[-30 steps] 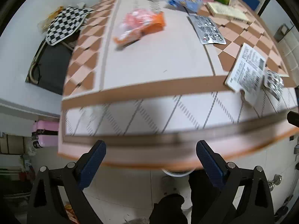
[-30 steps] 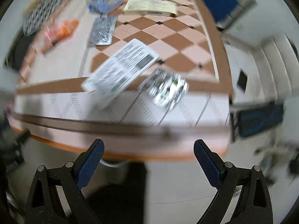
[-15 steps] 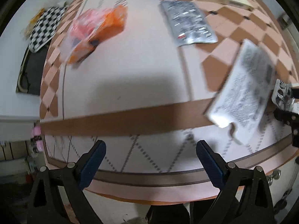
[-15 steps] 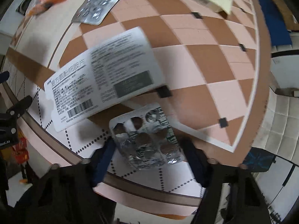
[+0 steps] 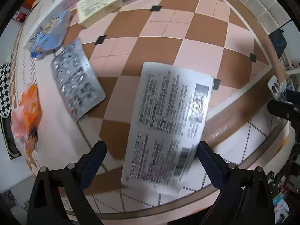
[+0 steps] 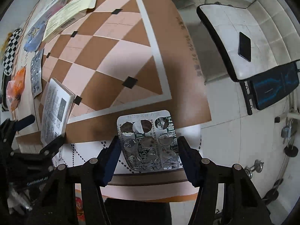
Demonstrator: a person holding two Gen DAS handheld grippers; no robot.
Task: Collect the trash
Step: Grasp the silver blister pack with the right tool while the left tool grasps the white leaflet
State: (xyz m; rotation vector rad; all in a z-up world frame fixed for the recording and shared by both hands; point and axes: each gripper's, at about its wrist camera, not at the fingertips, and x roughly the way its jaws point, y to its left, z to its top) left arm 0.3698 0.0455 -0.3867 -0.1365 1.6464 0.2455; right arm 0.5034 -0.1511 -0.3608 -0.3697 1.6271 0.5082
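An empty silver blister pack (image 6: 149,142) lies near the table's front right corner, between the fingers of my right gripper (image 6: 148,155), whose jaws stand closed against its two sides. A flat white printed box (image 5: 168,123) lies on the checkered tablecloth (image 5: 196,43); my left gripper (image 5: 150,155) is open around its near end, one finger on each side. The white box also shows in the right wrist view (image 6: 54,112). Farther left lie a large silver blister sheet (image 5: 76,80), an orange wrapper (image 5: 28,112) and a blue wrapper (image 5: 48,35).
A cream flattened carton (image 5: 112,1) and a long white box (image 5: 61,5) lie at the far side. A chair with a phone on its seat (image 6: 243,45) stands right of the table. The table's edge (image 6: 150,189) runs just under my right gripper.
Both grippers moved forward over the table. The left one came up around the white box. The right one narrowed its jaws onto the small blister pack.
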